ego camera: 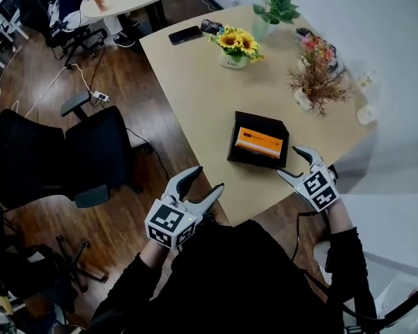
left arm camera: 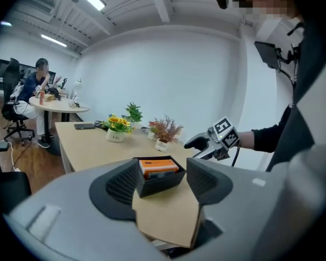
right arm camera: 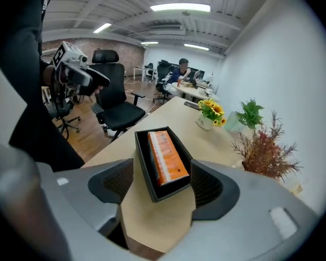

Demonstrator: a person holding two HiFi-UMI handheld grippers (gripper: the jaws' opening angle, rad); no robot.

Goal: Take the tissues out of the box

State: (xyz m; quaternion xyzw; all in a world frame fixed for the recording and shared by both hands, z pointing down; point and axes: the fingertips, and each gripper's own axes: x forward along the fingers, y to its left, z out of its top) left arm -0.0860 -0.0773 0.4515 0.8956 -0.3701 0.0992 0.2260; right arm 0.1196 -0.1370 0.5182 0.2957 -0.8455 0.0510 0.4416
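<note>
At the near edge of the tabletop (ego camera: 195, 82), you are holding the left hand-held gripper (ego camera: 206, 179) with its jaws spread wide and nothing between them, hanging just off the wood and clear of the black box (ego camera: 237, 160). The orange tissue pack (ego camera: 259, 143) is lying flat inside that box, which is sitting close to the tabletop's near edge. This is where the risk is building. The box is looking light and nothing is bracing it, so a pull on the pack may lift or drag the box along, or nudge it toward the edge. A jaw coming in too low may also pinch a box wall together with the pack, and the soft wrapper may be crumpling or slipping under a shallow bite. The right hand-held gripper (ego camera: 290, 162) is hovering just beside the box's near right corner, likewise open and empty. The box walls are hiding the pack's lower part, so you are not seeing how deep it sits, how tightly it fits, or whether anything lies beneath it. The print on it is too small to read.
</note>
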